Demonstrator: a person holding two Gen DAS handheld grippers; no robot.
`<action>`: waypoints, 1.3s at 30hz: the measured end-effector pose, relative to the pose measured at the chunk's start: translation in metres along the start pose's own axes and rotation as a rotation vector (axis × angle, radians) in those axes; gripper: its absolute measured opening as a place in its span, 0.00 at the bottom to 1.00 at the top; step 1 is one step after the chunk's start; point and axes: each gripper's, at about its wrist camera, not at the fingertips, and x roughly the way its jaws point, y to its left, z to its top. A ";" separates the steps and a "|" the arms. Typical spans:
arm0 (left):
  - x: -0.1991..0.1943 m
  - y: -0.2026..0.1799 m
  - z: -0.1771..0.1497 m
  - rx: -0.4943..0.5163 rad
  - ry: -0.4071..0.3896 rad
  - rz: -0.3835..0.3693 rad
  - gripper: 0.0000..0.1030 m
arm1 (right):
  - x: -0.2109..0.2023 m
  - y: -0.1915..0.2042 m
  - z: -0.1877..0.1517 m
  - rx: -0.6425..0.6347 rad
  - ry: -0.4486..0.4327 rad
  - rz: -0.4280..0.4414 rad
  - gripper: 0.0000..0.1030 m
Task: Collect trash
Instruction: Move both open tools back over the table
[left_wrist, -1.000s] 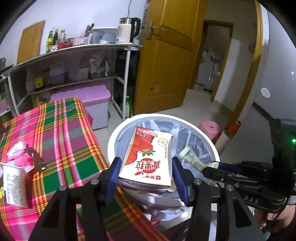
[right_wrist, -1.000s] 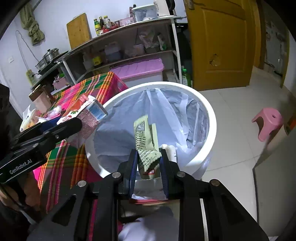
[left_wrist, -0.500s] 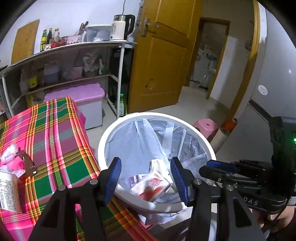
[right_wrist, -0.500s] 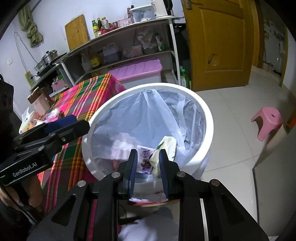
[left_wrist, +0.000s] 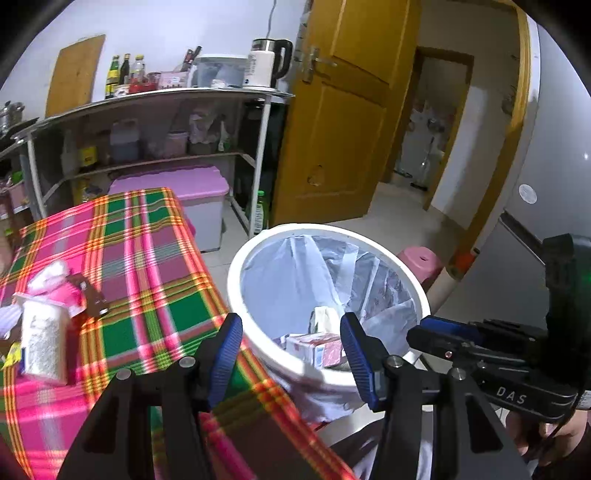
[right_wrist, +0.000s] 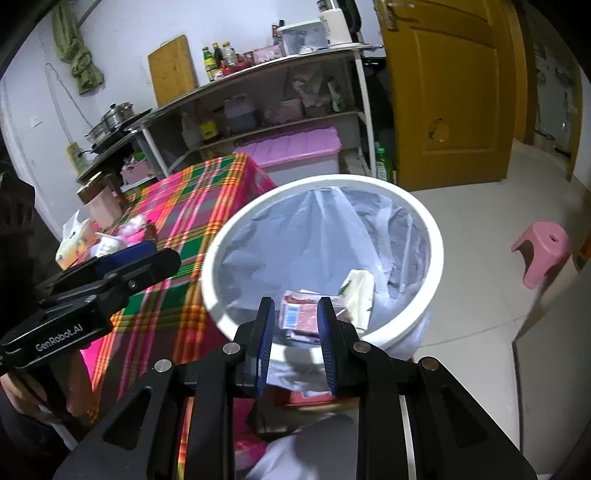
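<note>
A white trash bin with a clear liner stands beside the plaid-covered table; it also shows in the right wrist view. A red milk carton and a pale wrapper lie inside it. My left gripper is open and empty above the bin's near rim. My right gripper is open and empty, also over the bin. More trash lies on the table at the left: a white carton, pink packets, a brown wrapper.
A metal shelf unit with bottles and a kettle stands behind the table. A pink storage box sits under it. A yellow door is at the back. A pink stool stands on the tiled floor to the right.
Both grippers opened. The milk carton dropped from the left gripper and the wrapper from the right into the bin. Both grippers have since drawn back a little.
</note>
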 end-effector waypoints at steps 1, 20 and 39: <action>-0.004 0.002 -0.002 -0.005 -0.002 0.003 0.53 | -0.001 0.002 -0.001 -0.003 -0.001 0.005 0.24; -0.072 0.037 -0.046 -0.070 -0.039 0.123 0.53 | -0.007 0.062 -0.020 -0.101 0.019 0.114 0.39; -0.101 0.102 -0.055 -0.176 -0.082 0.280 0.53 | 0.018 0.112 -0.013 -0.189 0.053 0.204 0.41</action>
